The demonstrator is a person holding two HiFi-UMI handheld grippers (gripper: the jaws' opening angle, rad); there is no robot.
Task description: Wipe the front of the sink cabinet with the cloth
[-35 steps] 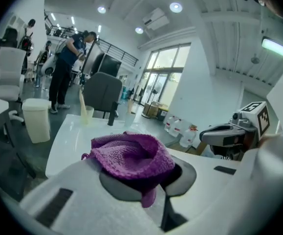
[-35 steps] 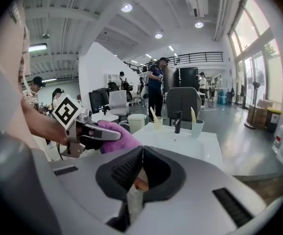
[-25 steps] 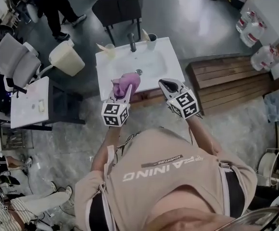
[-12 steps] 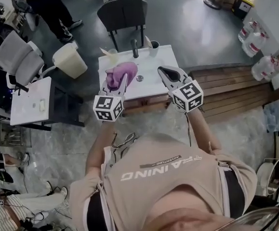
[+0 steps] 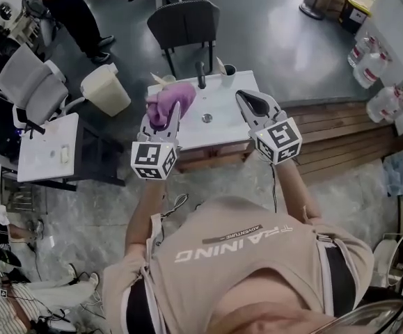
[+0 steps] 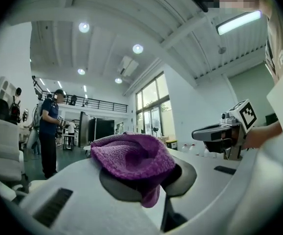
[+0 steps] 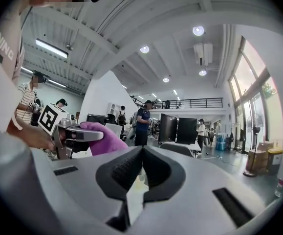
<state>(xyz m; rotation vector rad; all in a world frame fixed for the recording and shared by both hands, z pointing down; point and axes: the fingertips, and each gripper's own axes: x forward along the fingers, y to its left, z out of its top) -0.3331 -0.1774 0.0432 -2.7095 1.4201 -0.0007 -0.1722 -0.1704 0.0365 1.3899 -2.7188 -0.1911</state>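
Concrete floor surrounds the white sink cabinet [image 5: 223, 120] below me. Over the last second both grippers have drifted from the basin toward its back edge. My left gripper [image 5: 169, 119] stays clamped on the purple cloth [image 5: 165, 100], and my right gripper [image 5: 248, 100] is closed and empty. The cabinet front looks unwiped yet, so I must bring the cloth down.

The person's shirt [image 5: 257, 252] reads "ADVENTURE" and, larger, "AINING"
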